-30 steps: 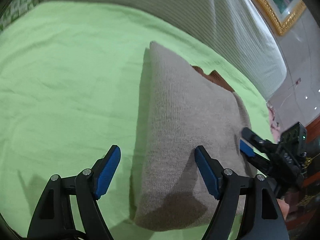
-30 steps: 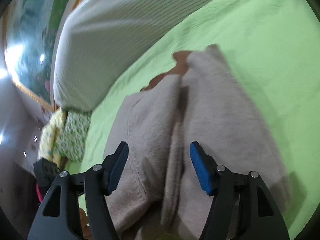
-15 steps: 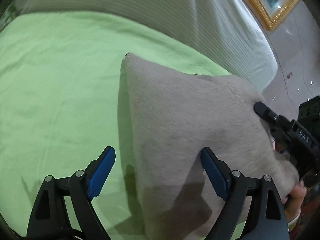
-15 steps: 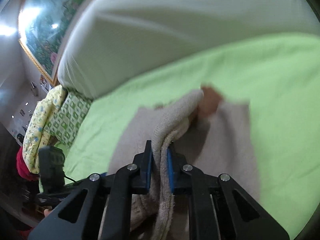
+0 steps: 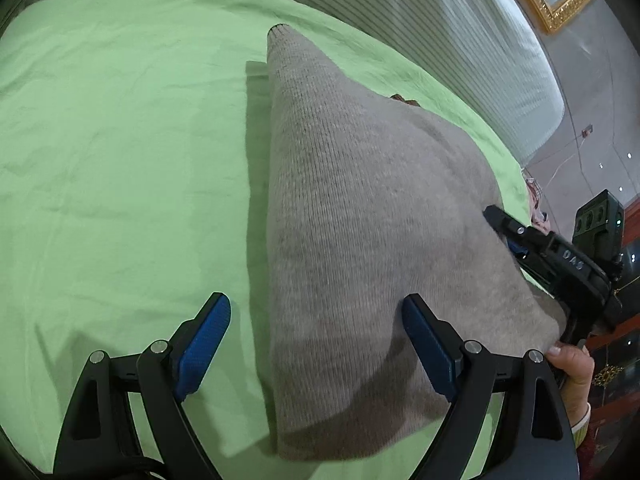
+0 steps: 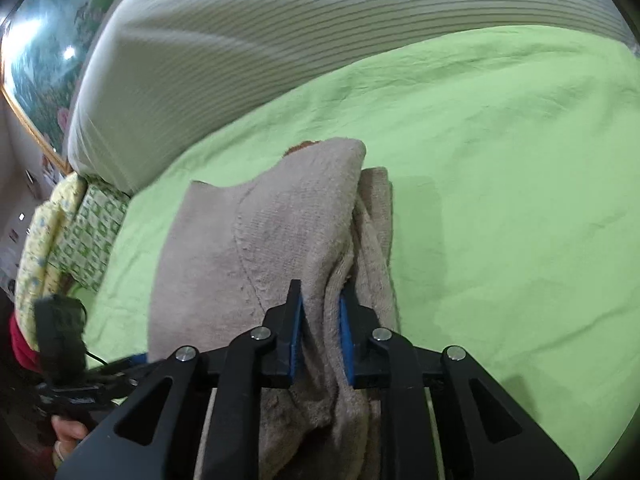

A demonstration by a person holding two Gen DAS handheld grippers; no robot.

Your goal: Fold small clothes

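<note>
A beige knitted garment (image 5: pixel 360 216) lies on the green sheet (image 5: pixel 120 160), with its right side lifted into a ridge. My left gripper (image 5: pixel 316 344) is open, its jaws straddling the garment's near left edge without holding it. My right gripper (image 6: pixel 320 320) is shut on a bunched fold of the same garment (image 6: pixel 280 232) and holds it raised above the lower layer. The right gripper also shows in the left wrist view (image 5: pixel 520 240), clamped at the garment's right edge. A brown patch (image 6: pixel 304 146) peeks out at the far end.
A white ribbed headboard cushion (image 6: pixel 280 40) runs along the far side of the bed. A yellow-green patterned pillow (image 6: pixel 68 232) lies at the left. A gold-framed picture (image 5: pixel 552 4) hangs on the wall. The left gripper's handle (image 6: pixel 60 336) shows low at the left.
My right gripper closed on the garment's right-side fold and lifted it. The cloth rose into a tent shape, then eased a little. My left gripper stayed open.
</note>
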